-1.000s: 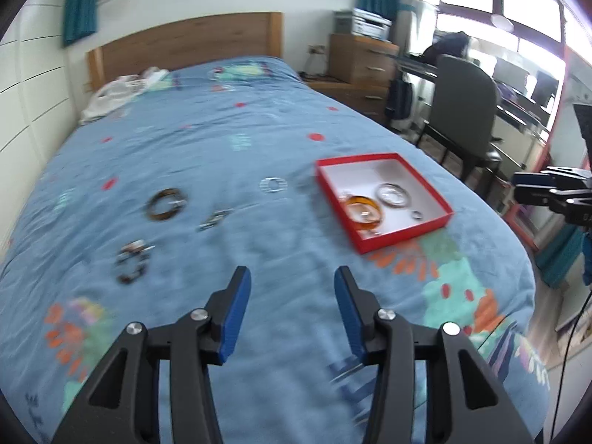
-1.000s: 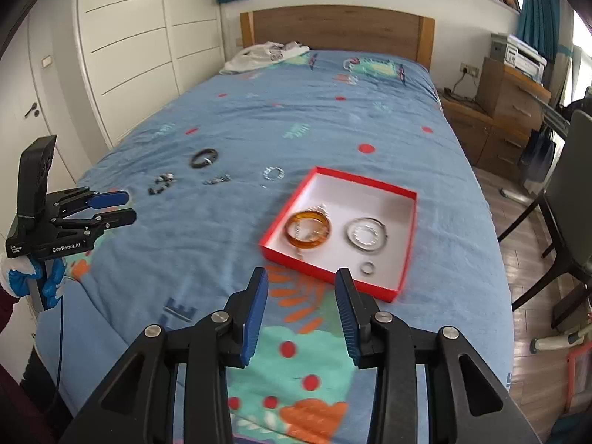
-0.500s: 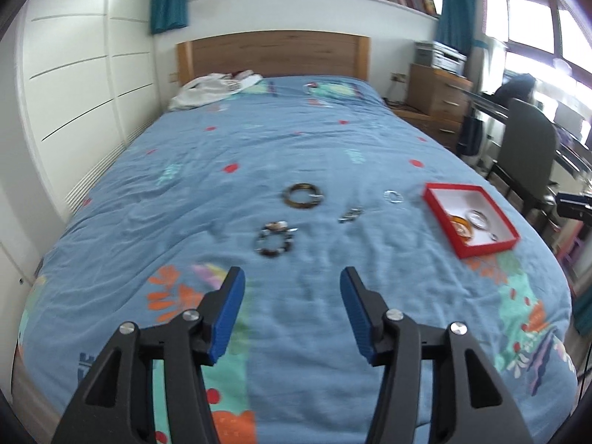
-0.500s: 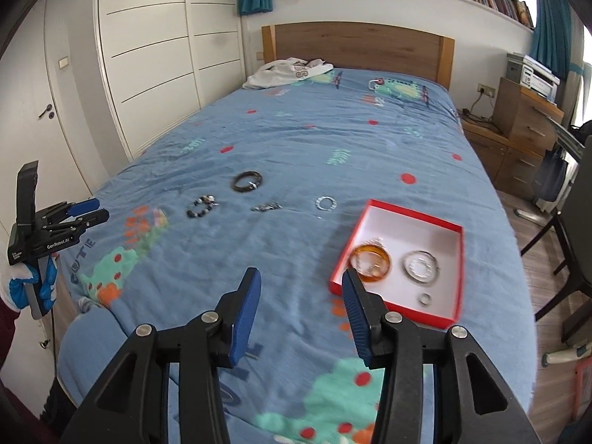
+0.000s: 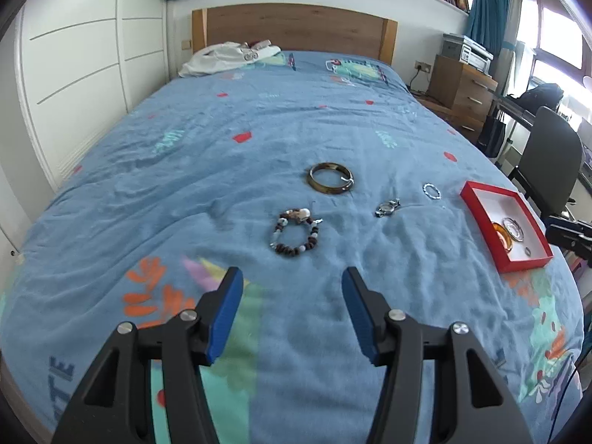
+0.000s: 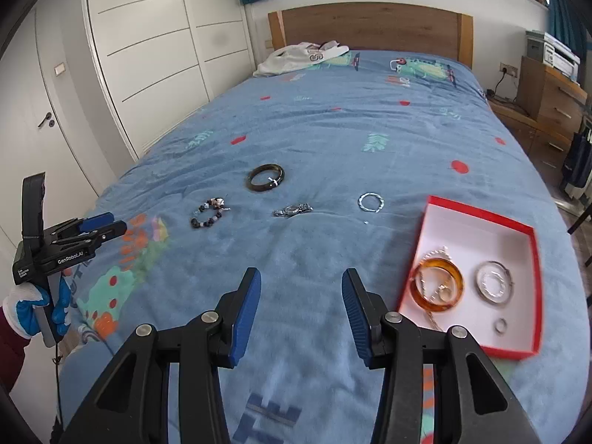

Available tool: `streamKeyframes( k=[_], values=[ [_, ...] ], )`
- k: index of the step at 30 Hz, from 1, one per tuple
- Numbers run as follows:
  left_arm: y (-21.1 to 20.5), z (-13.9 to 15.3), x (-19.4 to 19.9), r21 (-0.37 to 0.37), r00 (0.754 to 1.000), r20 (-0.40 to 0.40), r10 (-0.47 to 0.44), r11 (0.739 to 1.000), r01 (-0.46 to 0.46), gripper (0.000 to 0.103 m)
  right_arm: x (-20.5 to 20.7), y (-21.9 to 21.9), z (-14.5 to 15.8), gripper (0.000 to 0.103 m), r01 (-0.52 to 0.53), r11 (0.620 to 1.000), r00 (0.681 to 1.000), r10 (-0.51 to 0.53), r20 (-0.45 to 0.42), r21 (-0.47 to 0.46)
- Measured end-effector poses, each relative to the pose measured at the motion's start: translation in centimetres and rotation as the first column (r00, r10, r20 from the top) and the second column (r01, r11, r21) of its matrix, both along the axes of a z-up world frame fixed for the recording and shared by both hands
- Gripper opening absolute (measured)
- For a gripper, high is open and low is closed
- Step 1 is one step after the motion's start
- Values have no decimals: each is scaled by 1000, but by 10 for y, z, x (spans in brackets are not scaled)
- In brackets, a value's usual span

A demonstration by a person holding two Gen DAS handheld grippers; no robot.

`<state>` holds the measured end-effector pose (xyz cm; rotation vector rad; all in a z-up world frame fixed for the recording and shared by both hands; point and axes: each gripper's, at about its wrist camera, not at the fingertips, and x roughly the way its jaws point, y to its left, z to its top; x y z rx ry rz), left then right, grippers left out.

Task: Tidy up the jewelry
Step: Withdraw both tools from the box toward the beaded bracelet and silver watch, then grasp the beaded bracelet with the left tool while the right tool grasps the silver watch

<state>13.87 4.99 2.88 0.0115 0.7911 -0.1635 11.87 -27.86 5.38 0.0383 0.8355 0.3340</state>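
Note:
On the blue bedspread lie a beaded bracelet (image 5: pixel 295 232), a dark bangle (image 5: pixel 330 183), a silver watch (image 5: pixel 387 207) and a silver ring bracelet (image 5: pixel 431 191). A red box (image 5: pixel 481 205) at the right holds an amber bangle (image 6: pixel 438 288), a silver bracelet (image 6: pixel 494 283), a small ring (image 6: pixel 500 325) and a chain. My left gripper (image 5: pixel 292 305) is open and empty, just short of the beaded bracelet (image 6: pixel 207 217). My right gripper (image 6: pixel 300 305) is open and empty, left of the red box (image 6: pixel 529 288). The left gripper (image 6: pixel 105 224) also shows in the right wrist view.
A white garment (image 5: pixel 229 57) lies by the wooden headboard (image 5: pixel 296 29). White wardrobe doors (image 6: pixel 148 55) run along the left. A wooden dresser (image 5: pixel 464 88), a dark chair (image 5: pixel 551 162) and a desk stand to the right of the bed.
Both grippers have drawn closer to the bedspread. The left gripper now faces the beaded bracelet more directly. Both stay open and empty.

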Motion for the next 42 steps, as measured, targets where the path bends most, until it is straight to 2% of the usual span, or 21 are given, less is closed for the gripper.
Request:
streamKeyframes(
  k=[10, 17, 24, 37, 42],
  values=[
    [-14, -33, 48, 10, 999, -38, 8, 1000, -7, 54, 53, 7, -45, 45, 13, 1000, 998, -13, -54, 6],
    [-23, -50, 80, 39, 999, -54, 3, 999, -1, 55, 87, 24, -63, 45, -5, 1000, 998, 6, -68, 15],
    [-27, -65, 104, 33, 998, -66, -6, 999, 8, 59, 116, 47, -78, 45, -28, 999, 996, 30, -86, 24],
    [-36, -80, 123, 19, 997, -66, -39, 999, 40, 60, 160, 76, -103, 45, -37, 995, 989, 50, -142, 97],
    [-41, -81, 126, -20, 995, -61, -79, 997, 78, 60, 170, 77, -117, 45, -10, 993, 982, 32, -185, 119]
  ],
)
